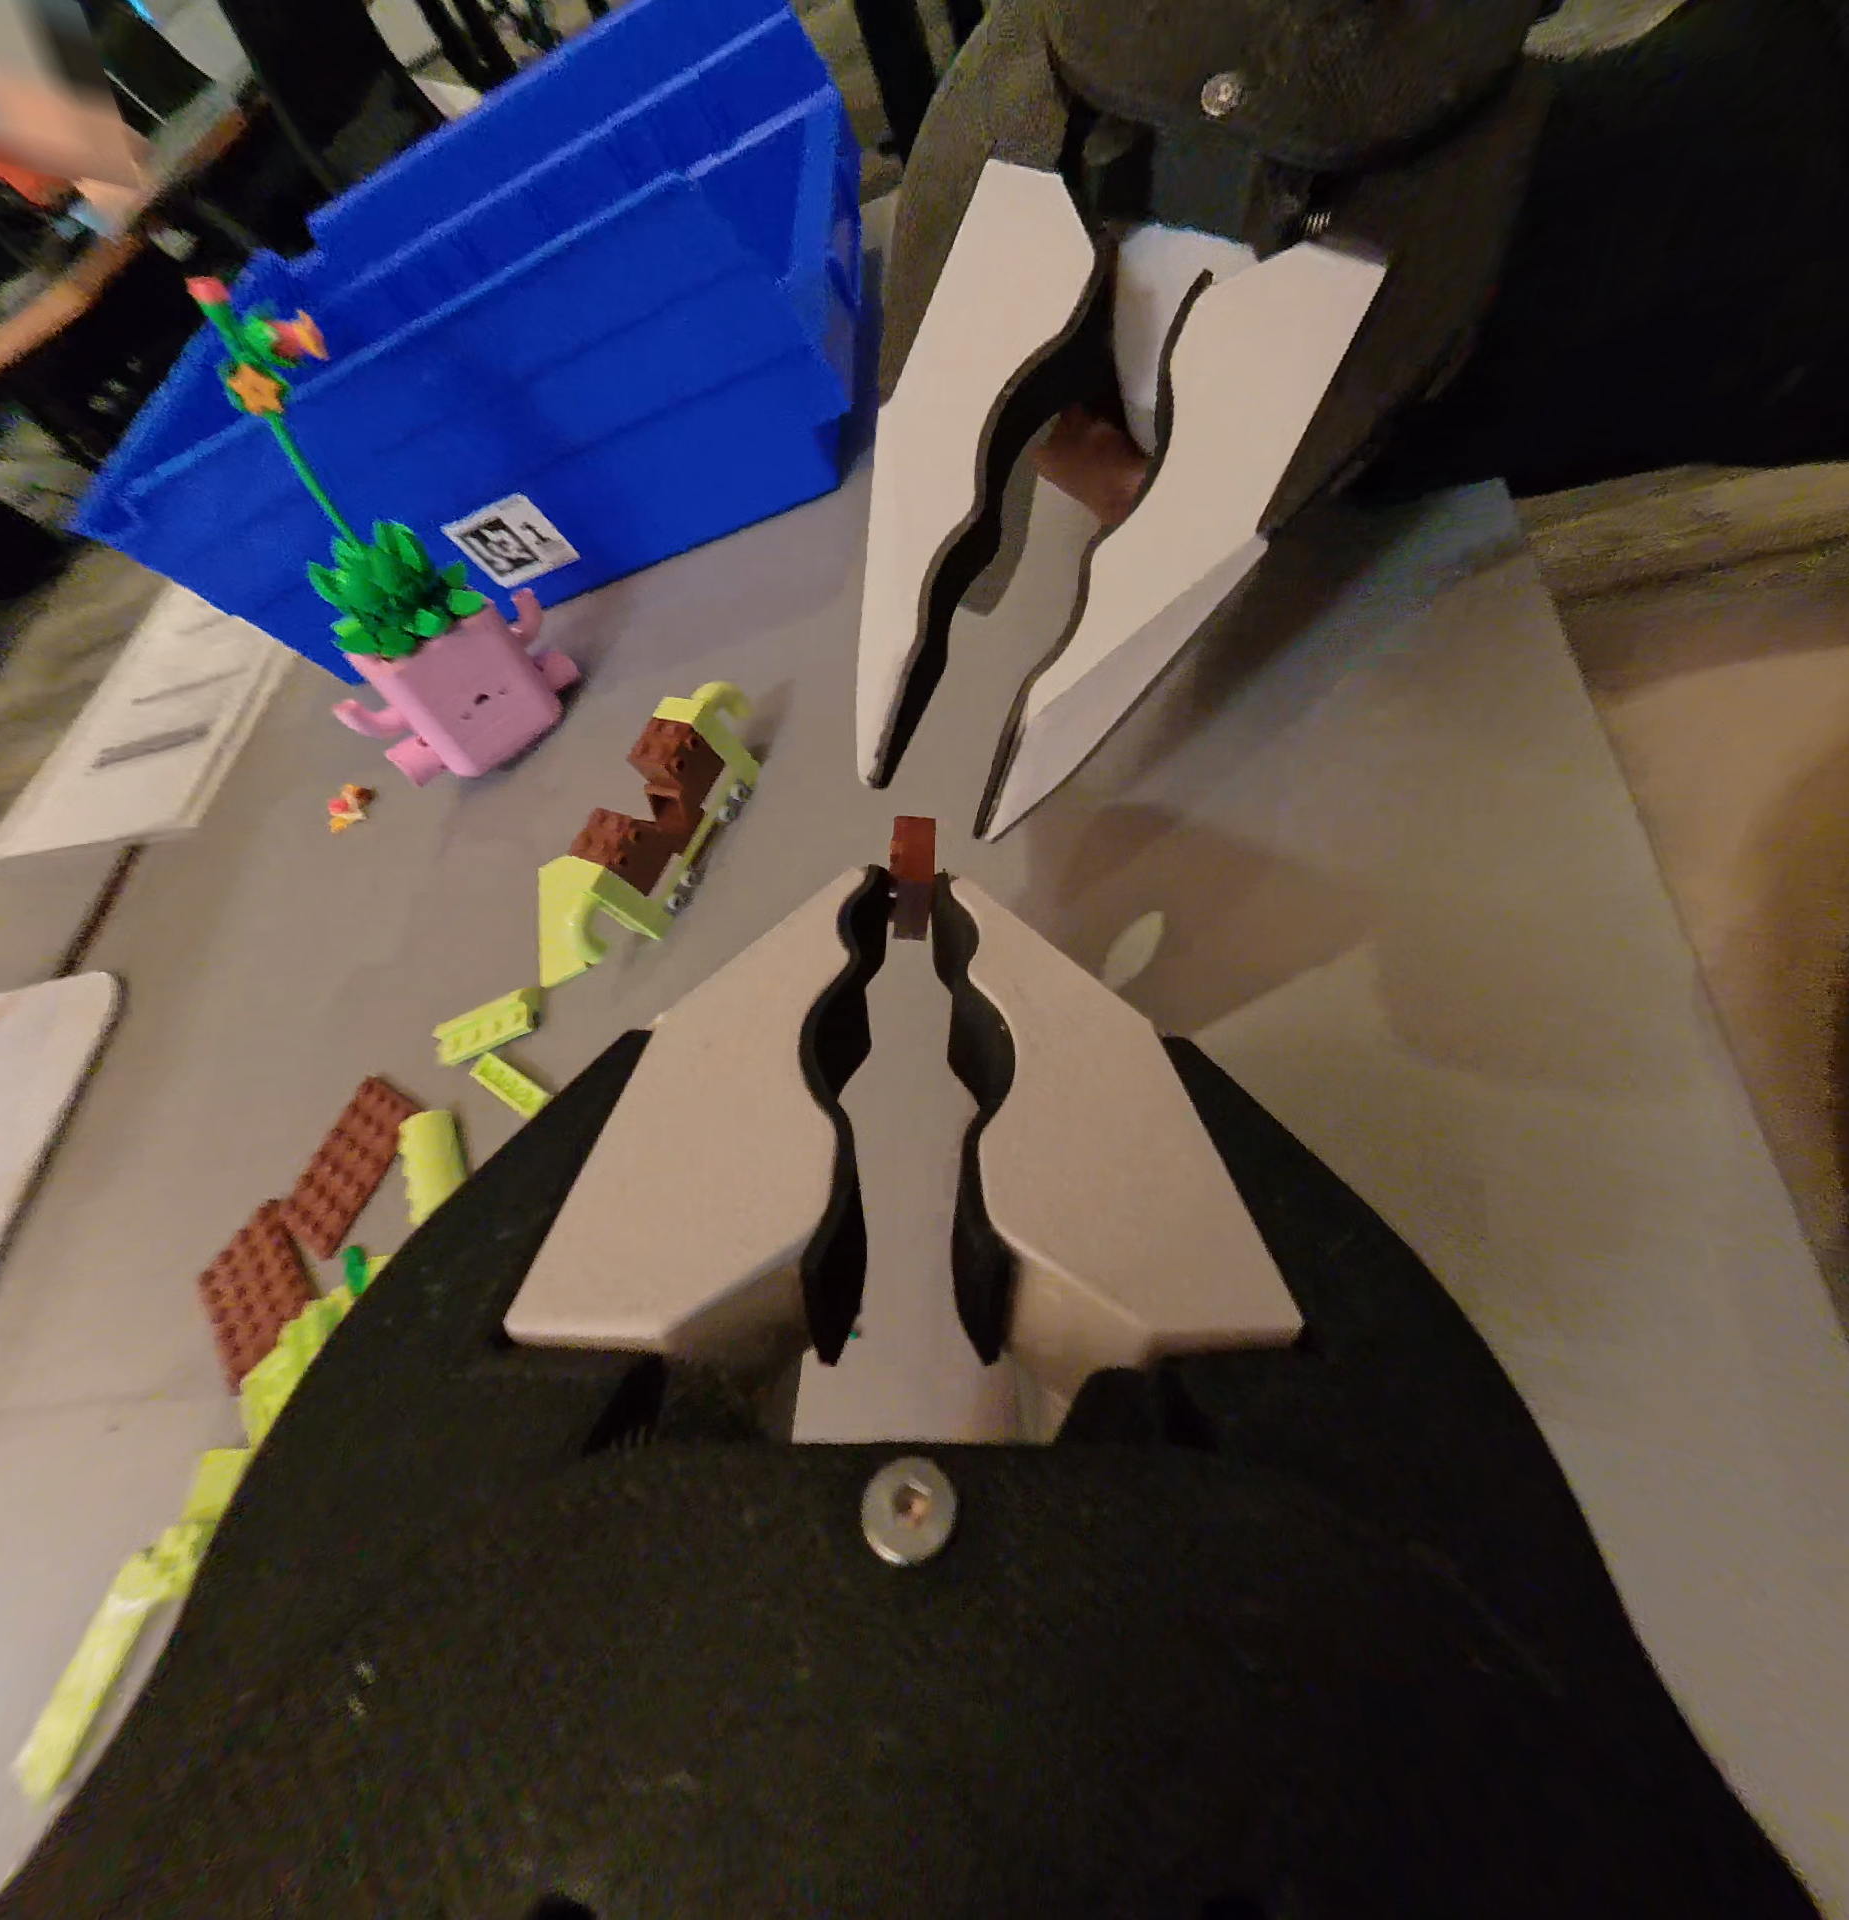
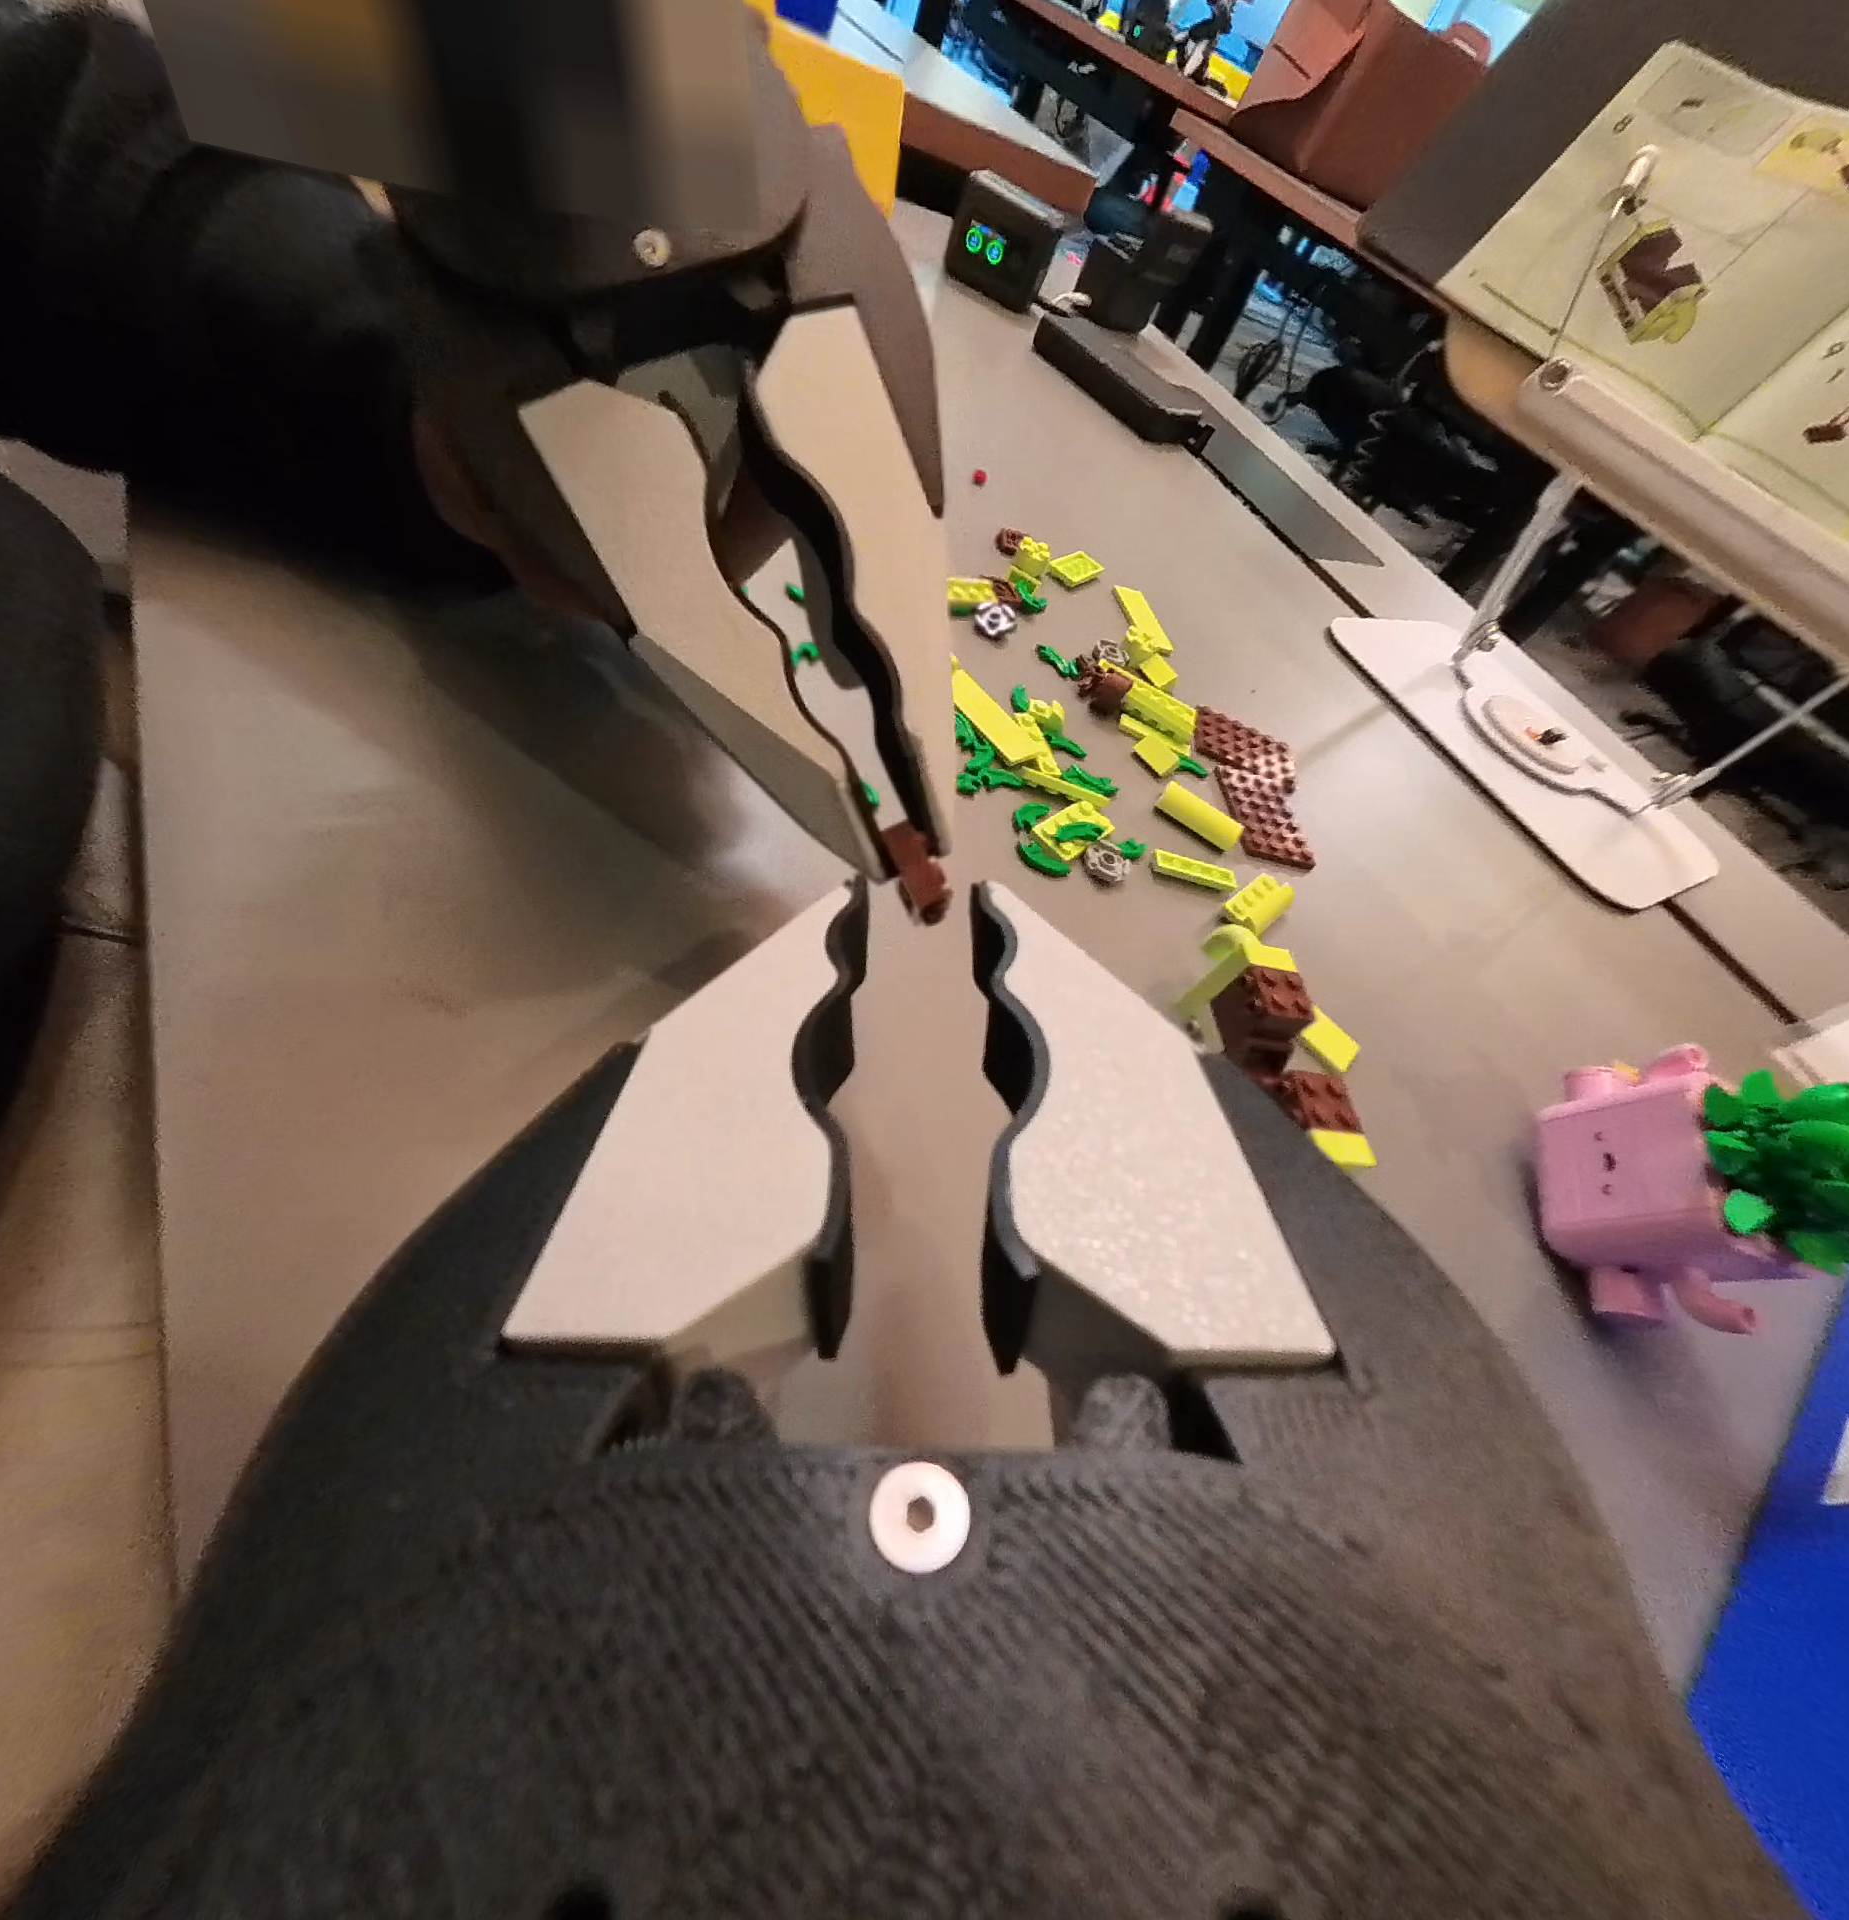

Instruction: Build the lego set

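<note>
Grey tabletop (image 1: 1315, 935): pink planter (image 1: 463, 696) built, brown-lime subassembly (image 1: 650, 821) partial, loose bricks (image 2: 1107, 727) remain; left gripper (image 1: 912, 883) pinches brown brick (image 1: 912, 847), right gripper (image 2: 915, 896) jaws narrowly apart, empty.

Matt grey worktop (image 1: 1367, 935), smooth, with a dull sheen. The left hand-held gripper (image 1: 912, 883) shows a rough, grainy black printed body, smooth matt pale fingers (image 1: 733, 1122) and a shiny metal screw (image 1: 907, 1509). Between them sits a small brown brick (image 1: 912, 852) of glossy plastic. At the worktop's far edge, the blue bin (image 1: 587, 343) is ribbed, slightly shiny plastic. The pink pot figure (image 2: 1647, 1184) looks smooth satin plastic; the instruction pages (image 2: 1709, 260) are paper.
</note>
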Tool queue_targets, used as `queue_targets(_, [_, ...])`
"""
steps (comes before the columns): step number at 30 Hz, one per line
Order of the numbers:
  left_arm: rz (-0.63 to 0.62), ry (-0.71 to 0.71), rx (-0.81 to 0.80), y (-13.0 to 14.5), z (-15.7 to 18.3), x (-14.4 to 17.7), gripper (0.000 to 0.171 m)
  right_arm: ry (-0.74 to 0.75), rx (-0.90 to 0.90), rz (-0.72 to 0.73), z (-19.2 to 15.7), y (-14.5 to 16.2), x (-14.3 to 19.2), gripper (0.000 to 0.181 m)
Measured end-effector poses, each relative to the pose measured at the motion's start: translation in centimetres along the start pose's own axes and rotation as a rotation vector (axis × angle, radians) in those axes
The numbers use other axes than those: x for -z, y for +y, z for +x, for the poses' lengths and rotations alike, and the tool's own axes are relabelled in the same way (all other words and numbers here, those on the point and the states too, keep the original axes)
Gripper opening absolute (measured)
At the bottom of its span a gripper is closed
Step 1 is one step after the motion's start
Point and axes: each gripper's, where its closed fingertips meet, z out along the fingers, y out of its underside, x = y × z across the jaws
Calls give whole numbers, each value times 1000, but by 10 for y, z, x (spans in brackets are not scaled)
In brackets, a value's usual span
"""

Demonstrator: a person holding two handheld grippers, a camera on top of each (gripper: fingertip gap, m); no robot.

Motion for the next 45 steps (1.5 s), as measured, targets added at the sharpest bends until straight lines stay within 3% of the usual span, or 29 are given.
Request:
queue_targets(5, [-55, -255, -290, -1, -14, 3, 5, -9, -266, 103, 15, -13, 8, 17])
queue_targets(7, [-66, -354, -407, -4, -17, 4, 6, -10, -444, 133, 26, -14, 9, 18])
queue_targets(9, [-82, -416, -472, -6, -19, 3, 5, 37, -684, 115, 42, -3, 7, 8])
queue_targets(12, [-110, -467, -487, -7, -24, 4, 6, -79, -954, 214, 37, -10, 4, 26])
queue_targets(16, [-98, -511, -507, -11, -28, 8, 6, -147, -1086, 257, 30, -14, -3, 34])
queue_targets(22, [-52, -537, -583, -22, -20, 7, 6, -324, -1257, 352, 21, -25, -5, 22])
queue_targets(25, [-15, -501, -526, -25, -17, 6, 9, -304, -1255, 390, 28, -24, 0, 3])
queue_targets(30, [33, -405, -365, -25, -16, 4, 13, -256, -1158, 356, 30, -23, 2, 3])
queue_targets(35, [198, -269, -73, -41, -17, 14, 50, -251, -1059, 407, 31, -32, 9, 0])
queue_targets(39, [271, -121, 303, -36, -33, 17, 23, -195, -980, 357, 33, -28, 9, 0])
queue_targets(42, [326, -52, 506, -27, -55, 31, 23, -155, -956, 309, 35, -22, 8, 0])
queue_targets(45, [369, -91, 652, -13, -91, 58, 24, -146, -964, 301, 36, -20, 8, 0])
